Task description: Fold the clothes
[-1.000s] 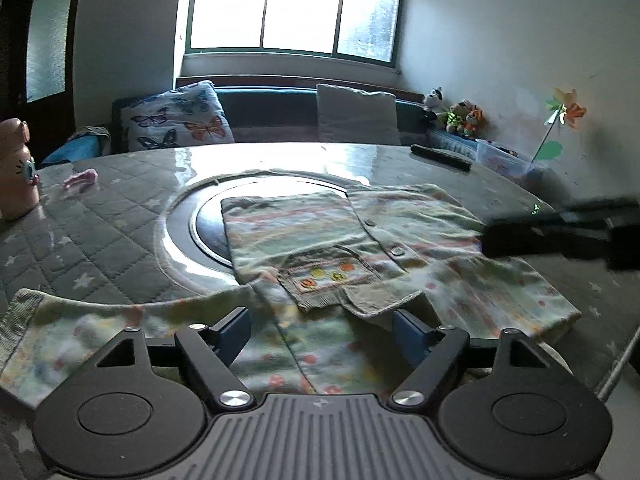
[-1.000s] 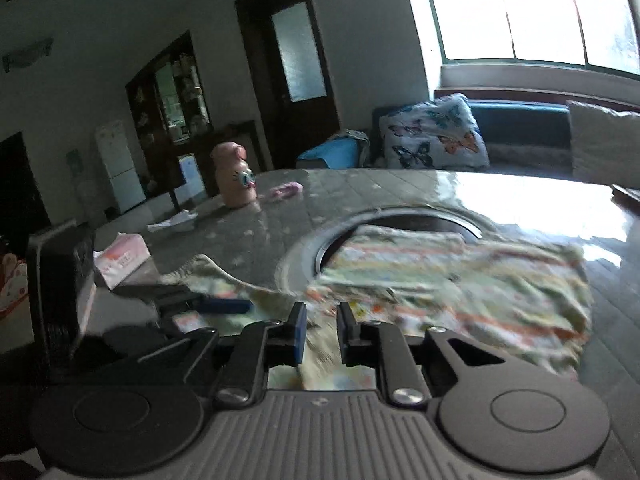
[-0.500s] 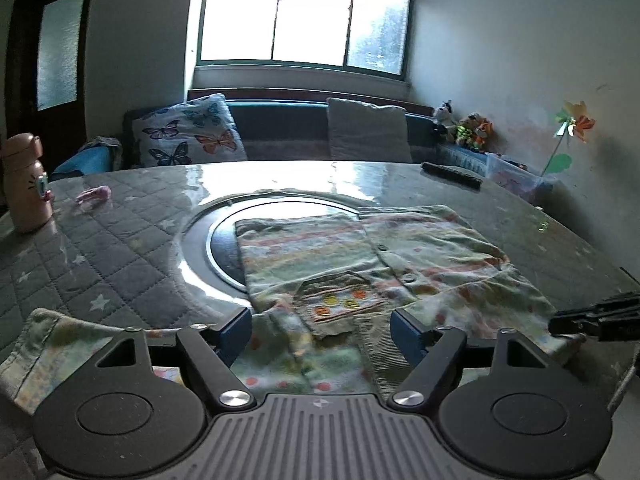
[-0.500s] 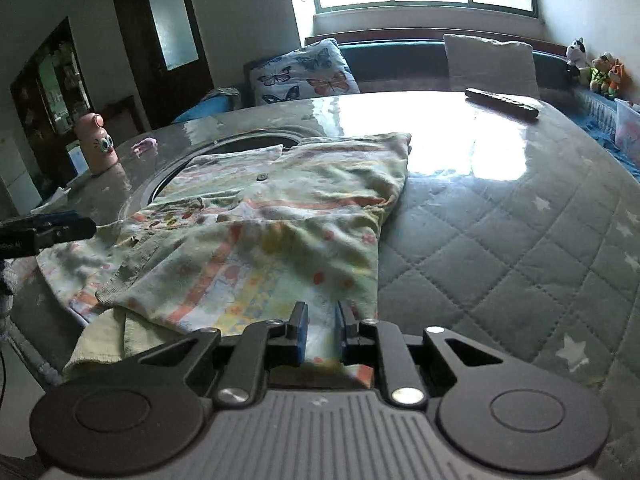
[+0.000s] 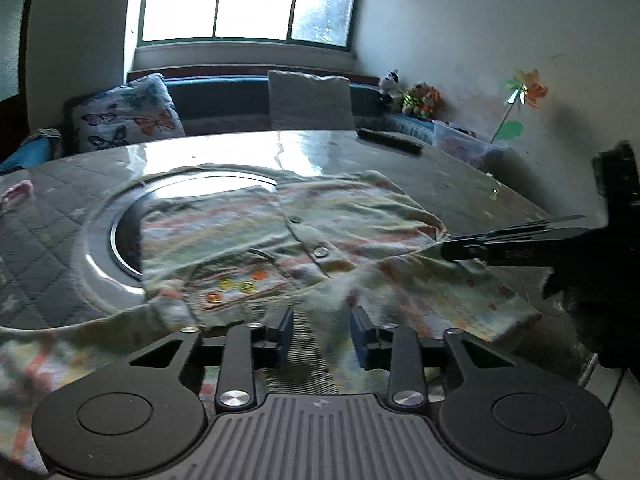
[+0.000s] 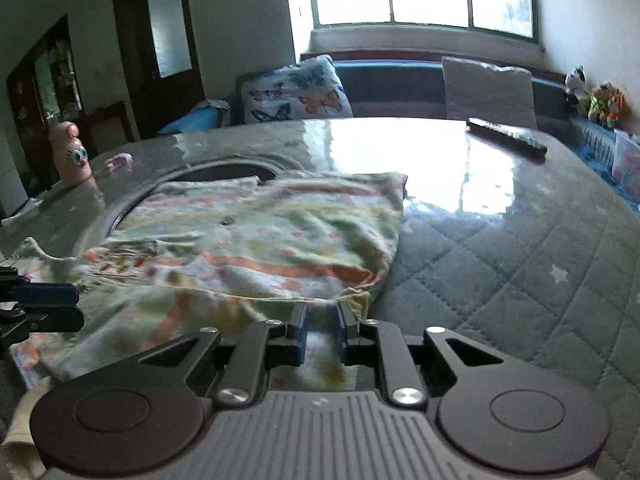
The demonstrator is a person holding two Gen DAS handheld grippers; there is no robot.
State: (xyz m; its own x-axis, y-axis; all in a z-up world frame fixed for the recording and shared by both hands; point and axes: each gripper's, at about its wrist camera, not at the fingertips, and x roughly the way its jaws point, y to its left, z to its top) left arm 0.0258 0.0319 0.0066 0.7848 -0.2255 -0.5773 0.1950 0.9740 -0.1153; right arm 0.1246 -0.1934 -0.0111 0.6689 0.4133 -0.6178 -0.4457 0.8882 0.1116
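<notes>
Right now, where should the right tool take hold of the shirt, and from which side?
Grip the shirt's near right corner, where the hem lifts in a fold just ahead of the right tool. Come in low from the near edge: that raised fold should fit between the parted fingers.

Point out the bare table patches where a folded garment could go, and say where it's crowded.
Bare quilted table lies right of the garment, bordered by the remote at the far edge. A smaller strip lies left of the metal ring, near the pink bottle. The near edge is crowded: garment plus left gripper and right gripper.
</notes>
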